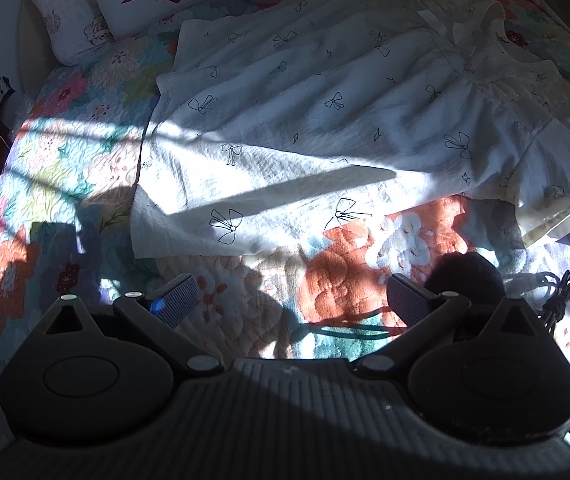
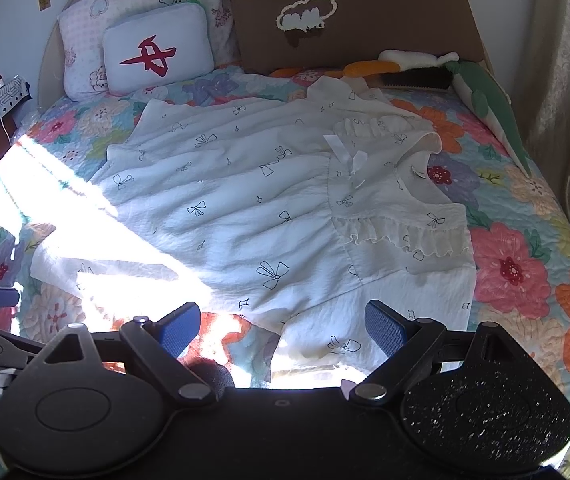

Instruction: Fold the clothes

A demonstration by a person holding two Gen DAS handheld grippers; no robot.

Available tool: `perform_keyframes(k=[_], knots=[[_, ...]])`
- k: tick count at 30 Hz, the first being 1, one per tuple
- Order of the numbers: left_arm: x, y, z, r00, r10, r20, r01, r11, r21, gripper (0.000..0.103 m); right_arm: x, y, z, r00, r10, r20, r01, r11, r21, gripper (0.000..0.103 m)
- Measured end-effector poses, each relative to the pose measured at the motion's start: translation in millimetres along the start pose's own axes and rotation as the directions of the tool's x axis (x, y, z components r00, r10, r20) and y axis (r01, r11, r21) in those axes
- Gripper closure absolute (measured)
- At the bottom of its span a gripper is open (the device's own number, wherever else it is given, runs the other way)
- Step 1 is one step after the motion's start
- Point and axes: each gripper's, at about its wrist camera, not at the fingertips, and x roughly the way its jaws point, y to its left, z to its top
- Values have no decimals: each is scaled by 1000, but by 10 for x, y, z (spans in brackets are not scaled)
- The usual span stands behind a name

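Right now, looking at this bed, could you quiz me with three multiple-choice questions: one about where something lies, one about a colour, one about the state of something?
1. Where does the white dress lie?
A. spread flat on the floral quilt
B. hanging on the curtain
C. stuffed under the pillows

2. What colour is the mark on the small white cushion?
A. green
B. red
C. yellow

3. How stand the fingers of the right hand-held gripper?
A. clamped on a sleeve
B. shut on nothing
C. apart, holding nothing

Answers:
1 A, the dress lies unfolded across the quilt.
2 B, a dark red character shows on its face.
3 C, the two blue pads stand wide apart above the dress's near edge; the left hand-held gripper is open too.
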Motion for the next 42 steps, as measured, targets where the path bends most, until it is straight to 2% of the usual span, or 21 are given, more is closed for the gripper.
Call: perform_keyframes(k=[7,14,20,23,25,27,30,32,35,39,42], knots=[[139,68,-41,999,-22,-38,21,999,-28,0,152,-232,-22,1000,-10,-23,12,996,86,11],[330,285,-42,997,-56,-49,48,988,-146,0,275,-485,-29,1000,-16,-14,18,985,170,11],[493,484,-45,995,-83,-56,67,966,-249,0,425,-863,-83,1000,-3,-6,4,976,217,11],[565,728,-76,996,-79,-43,60,938,-342,4,500,-1198,-136,997,-78,-3,76,961,264,11],[623,901,-115,996,-87,-34,65,905,-421,6,561,-1467,-219,995,-102,-13,101,935,341,11],[687,1052,-156,994,-102,-32,74,869,-490,20,614,-1643,-319,996,-86,-20,87,913,398,11],[791,1228,-207,992,-120,-33,79,815,-574,29,721,-1775,-487,997,-66,-46,79,906,415,11],[850,1280,-215,993,-111,-41,66,805,-590,29,793,-1826,-592,997,-28,-69,55,902,429,11],[970,1342,-225,991,-110,-70,44,788,-614,28,866,-1841,-699,996,61,-67,-25,897,441,12],[1120,1452,-296,988,-137,-69,52,721,-691,19,940,-1779,-783,979,202,-41,-161,874,459,14],[1214,1511,-327,992,-118,-48,45,679,-733,13,998,-1670,-802,966,257,-27,-219,869,443,22]])
